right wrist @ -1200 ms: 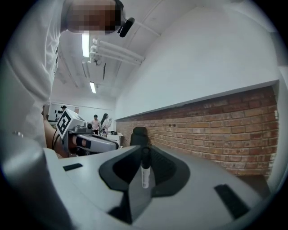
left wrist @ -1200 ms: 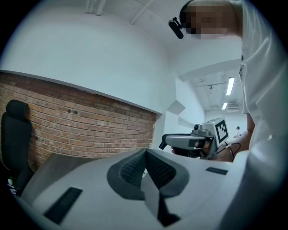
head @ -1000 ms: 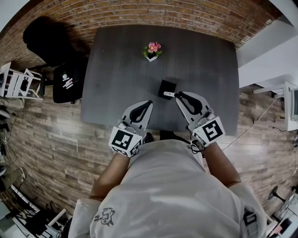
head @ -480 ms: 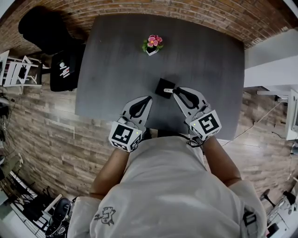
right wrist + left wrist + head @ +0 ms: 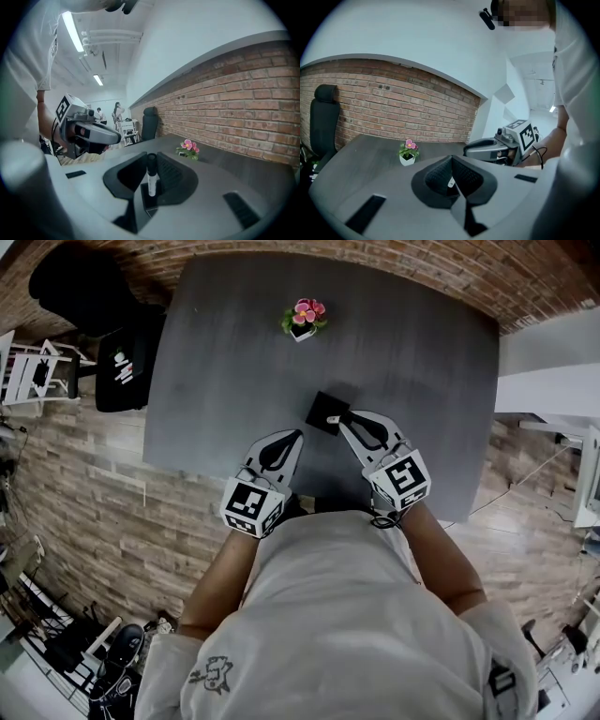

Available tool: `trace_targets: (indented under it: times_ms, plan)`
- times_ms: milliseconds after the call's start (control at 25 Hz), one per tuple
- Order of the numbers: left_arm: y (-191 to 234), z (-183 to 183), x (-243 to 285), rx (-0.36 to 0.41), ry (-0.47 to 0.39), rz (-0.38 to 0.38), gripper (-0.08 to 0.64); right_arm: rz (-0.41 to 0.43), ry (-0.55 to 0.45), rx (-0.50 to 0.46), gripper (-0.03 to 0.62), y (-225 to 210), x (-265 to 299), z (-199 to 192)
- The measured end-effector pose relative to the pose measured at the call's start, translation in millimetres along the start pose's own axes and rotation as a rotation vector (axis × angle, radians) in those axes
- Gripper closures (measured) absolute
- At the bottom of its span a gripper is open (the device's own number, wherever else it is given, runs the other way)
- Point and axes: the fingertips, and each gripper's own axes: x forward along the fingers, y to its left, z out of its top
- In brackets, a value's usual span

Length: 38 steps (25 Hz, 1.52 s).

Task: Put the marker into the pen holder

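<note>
Right tool (image 5: 345, 419) clamps the marker (image 5: 150, 178) crosswise, ready for the pen holder (image 5: 325, 409) just ahead; left tool (image 5: 291, 435) closed, empty, idle.

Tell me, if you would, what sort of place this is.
Probably an office or workroom: a dark table stands by a brick wall, with a black office chair nearby and strip lights on the ceiling.

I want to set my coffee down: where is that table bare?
Bare: the table left of the flower pot, and right of the pen holder. Crowded: the near middle, where the left claw and the right claw with the marker hover by the pen holder.
</note>
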Motion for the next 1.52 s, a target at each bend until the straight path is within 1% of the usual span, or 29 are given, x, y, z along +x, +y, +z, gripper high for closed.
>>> trace_targets:
  times_ms: [200, 400, 760, 1320, 1520]
  plan:
    - [5, -14, 8, -0.005, 0.031, 0.007, 0.549, 0.010, 0.032, 0.008, 0.518, -3, 9, -19]
    - [9, -27, 13, -0.010, 0.063, 0.006, 0.549, 0.015, 0.091, 0.029, 0.518, -4, 20, -48]
    - [12, -40, 13, -0.024, 0.092, -0.003, 0.549, 0.021, 0.180, 0.062, 0.517, -3, 33, -84]
    - [12, -48, 9, -0.034, 0.108, -0.012, 0.549, 0.017, 0.231, 0.088, 0.509, -3, 32, -108]
    - [12, -46, 5, -0.028, 0.100, -0.013, 0.549, 0.019, 0.230, 0.075, 0.480, -2, 31, -104]
